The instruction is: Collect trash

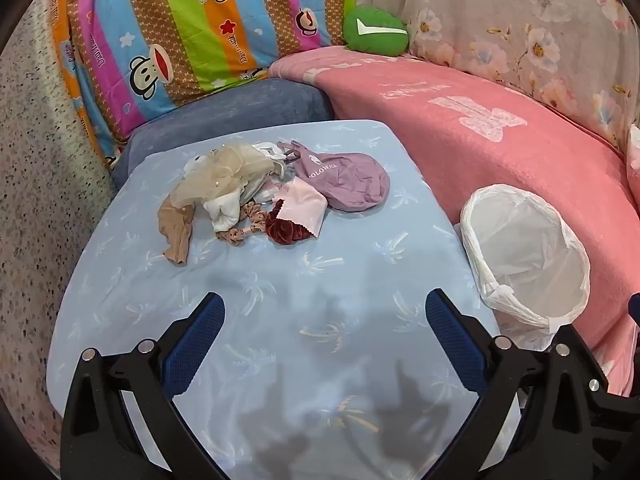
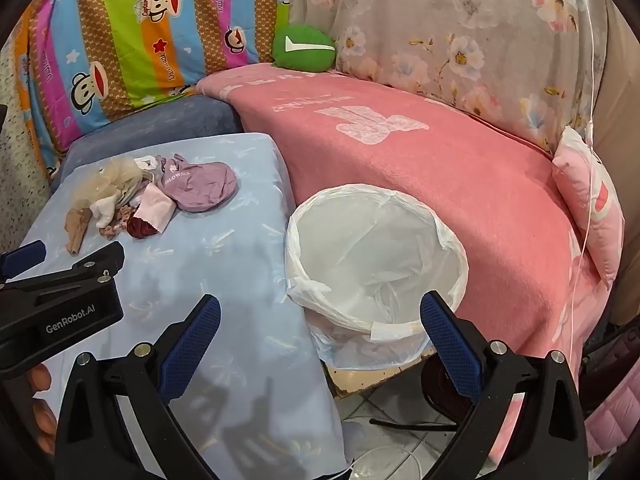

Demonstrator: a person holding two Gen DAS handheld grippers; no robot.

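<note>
Both tongs stand spread and empty. In the left view, the left gripper point(image 1: 324, 320) sits low in the frame over the blue cloth point(image 1: 280, 280), with the trash pile point(image 1: 256, 196) straight ahead above centre. The right gripper point(image 2: 320, 320) faces the lined bin point(image 2: 372, 256); there the pile lies upper left, so the left hand looks nearer.
</note>
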